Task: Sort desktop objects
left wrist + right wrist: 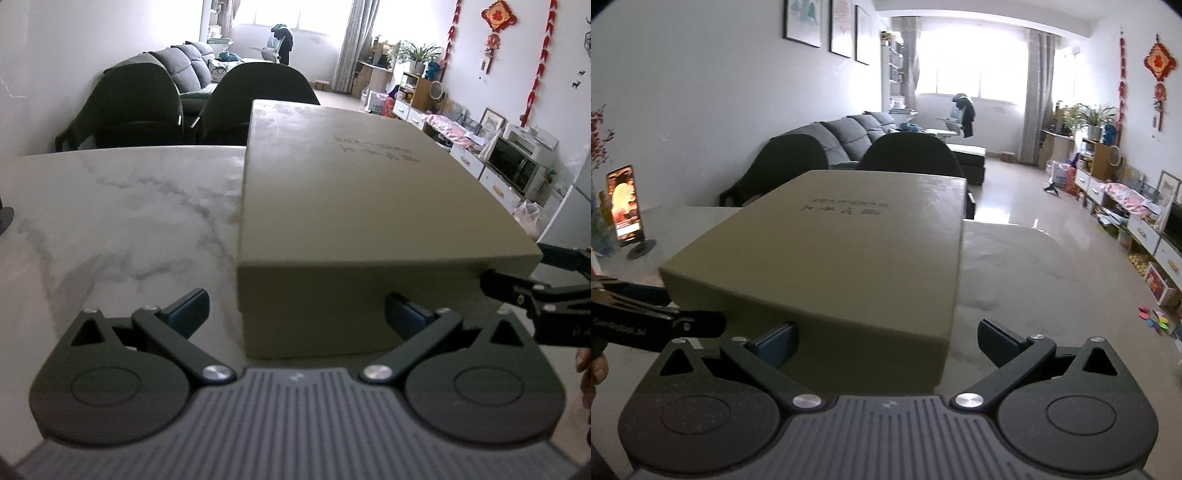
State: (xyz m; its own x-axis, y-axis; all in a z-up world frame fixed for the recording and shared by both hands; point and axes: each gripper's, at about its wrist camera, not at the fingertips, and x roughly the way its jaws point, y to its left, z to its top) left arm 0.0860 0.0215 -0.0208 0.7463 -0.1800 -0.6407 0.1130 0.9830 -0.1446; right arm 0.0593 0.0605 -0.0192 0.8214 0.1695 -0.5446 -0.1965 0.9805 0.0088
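A large olive cardboard box [351, 192] with its lid on and faint lettering on top lies on the marble table [110, 221]. My left gripper [295, 312] is open, with the box's near left corner between its fingers. In the right wrist view the same box [849, 251] fills the middle. My right gripper [888, 341] is open too, straddling the near right corner. Each gripper shows in the other's view, the right gripper [517, 291] by the box's right side and the left gripper [665, 325] by its left side.
Two dark chairs [255, 96] stand behind the table's far edge. A lit phone on a stand [626, 206] and a vase with red twigs sit at the table's left. The table's right edge [1052, 240] drops to a tiled floor.
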